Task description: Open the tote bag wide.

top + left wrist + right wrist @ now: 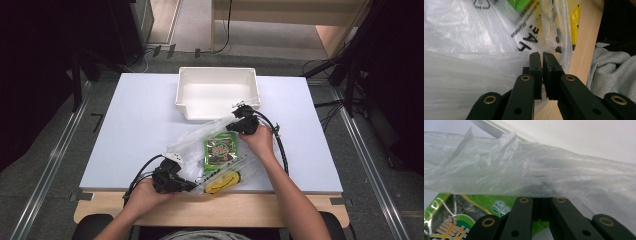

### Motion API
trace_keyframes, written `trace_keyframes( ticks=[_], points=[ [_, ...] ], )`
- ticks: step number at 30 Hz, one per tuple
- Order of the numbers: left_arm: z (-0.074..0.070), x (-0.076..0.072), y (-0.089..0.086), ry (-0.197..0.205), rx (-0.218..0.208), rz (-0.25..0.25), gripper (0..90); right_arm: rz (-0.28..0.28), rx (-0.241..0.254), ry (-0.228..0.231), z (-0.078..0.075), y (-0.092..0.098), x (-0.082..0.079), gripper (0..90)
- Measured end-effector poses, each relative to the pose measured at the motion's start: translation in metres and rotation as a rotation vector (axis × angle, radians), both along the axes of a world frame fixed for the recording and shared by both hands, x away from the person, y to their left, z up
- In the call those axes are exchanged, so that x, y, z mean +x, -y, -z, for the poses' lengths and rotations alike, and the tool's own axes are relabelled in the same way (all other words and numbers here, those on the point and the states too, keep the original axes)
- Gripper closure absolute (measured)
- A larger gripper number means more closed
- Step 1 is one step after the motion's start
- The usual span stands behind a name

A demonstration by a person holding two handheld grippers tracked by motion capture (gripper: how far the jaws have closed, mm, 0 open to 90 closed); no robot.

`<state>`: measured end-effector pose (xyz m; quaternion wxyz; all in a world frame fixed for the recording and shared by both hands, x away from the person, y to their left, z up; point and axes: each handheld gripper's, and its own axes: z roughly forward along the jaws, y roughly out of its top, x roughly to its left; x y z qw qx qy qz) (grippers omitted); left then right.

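A clear plastic bag (196, 142) lies on the white table (135, 130) with a green snack packet (221, 149) and a yellow item (222, 183) inside it. My left gripper (192, 186) is at the bag's near left corner. In the left gripper view its jaws (542, 57) stand shut on a fold of the bag's film (474, 47). My right gripper (231, 126) holds the bag's far edge beside the bin. In the right gripper view the crumpled film (536, 172) drapes over the jaw tips of that gripper (541, 203), with the green packet (454, 220) below.
A white open bin (217, 75) stands at the back middle of the table, just beyond the right gripper. A wooden strip (210, 206) runs along the near edge. Black stands and cables line both sides on the floor.
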<state>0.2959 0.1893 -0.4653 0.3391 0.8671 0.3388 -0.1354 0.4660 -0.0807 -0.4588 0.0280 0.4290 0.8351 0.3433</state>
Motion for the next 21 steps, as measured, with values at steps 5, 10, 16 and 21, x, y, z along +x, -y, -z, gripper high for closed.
trace_keyframes(
  ticks=[5, 10, 16, 21],
  points=[
    [-0.003, 0.001, -0.001, 0.017, -0.002, -0.022, 80.6, -0.022, 0.023, -0.010, -0.008, 0.002, -0.005, 86.2],
    [-0.009, 0.004, -0.004, 0.026, -0.023, -0.051, 73.6, -0.042, 0.035, -0.004, -0.017, 0.004, -0.011, 83.1],
    [-0.018, 0.007, -0.009, 0.041, -0.038, -0.074, 66.8, -0.066, 0.033, -0.001, -0.024, 0.007, -0.020, 80.7],
    [-0.025, 0.010, -0.010, 0.048, -0.042, -0.077, 61.2, -0.076, 0.040, 0.008, -0.035, 0.011, -0.028, 81.8]
  ],
)
